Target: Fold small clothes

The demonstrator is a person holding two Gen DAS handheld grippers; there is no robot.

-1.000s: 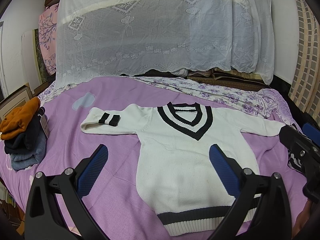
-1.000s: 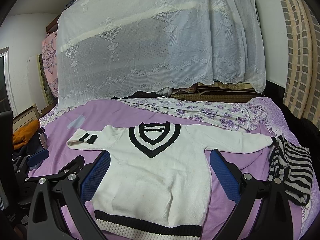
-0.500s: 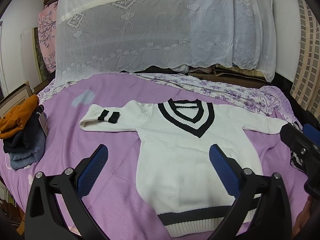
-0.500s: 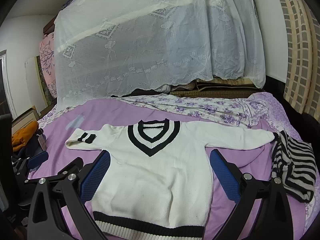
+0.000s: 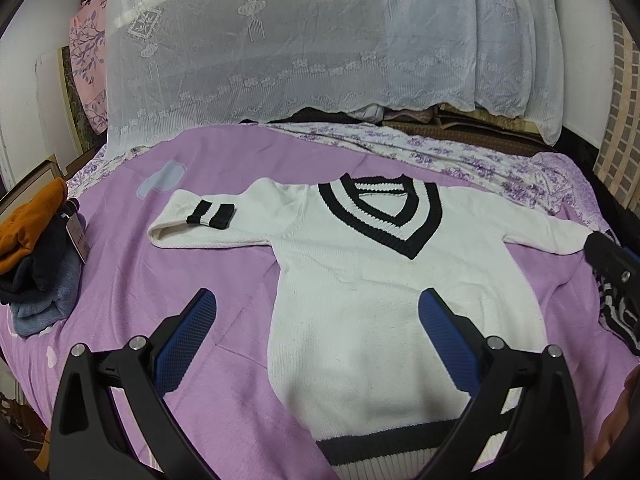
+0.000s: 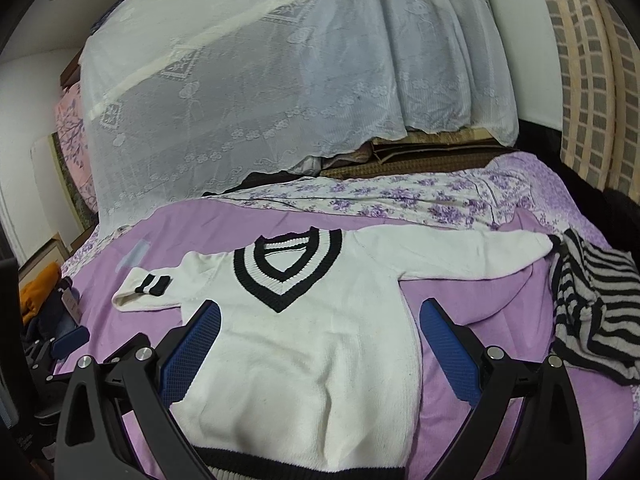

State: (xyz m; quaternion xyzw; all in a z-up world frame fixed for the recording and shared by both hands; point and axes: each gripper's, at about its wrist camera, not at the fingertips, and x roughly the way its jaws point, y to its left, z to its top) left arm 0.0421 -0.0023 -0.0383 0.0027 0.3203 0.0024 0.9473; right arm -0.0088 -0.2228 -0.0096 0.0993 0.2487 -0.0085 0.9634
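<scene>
Purple bedspread (image 5: 132,280), lace drape (image 5: 320,40) behind. One sweater (image 5: 380,280) flat; one striped garment (image 6: 592,304); one folded stack (image 5: 36,256). Left gripper (image 5: 316,336) and right gripper (image 6: 320,344) gape wide, empty.

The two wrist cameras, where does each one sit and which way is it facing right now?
Left wrist: on the left gripper, over the near-left bed edge, facing the sweater and folded pile; its open fingers show, plus the right gripper's tip at right.
Right wrist: on the right gripper, further right, facing the sweater and striped garment; its open fingers show, the left gripper at left.
Shared: sweater, purple blanket, lace cover.
</scene>
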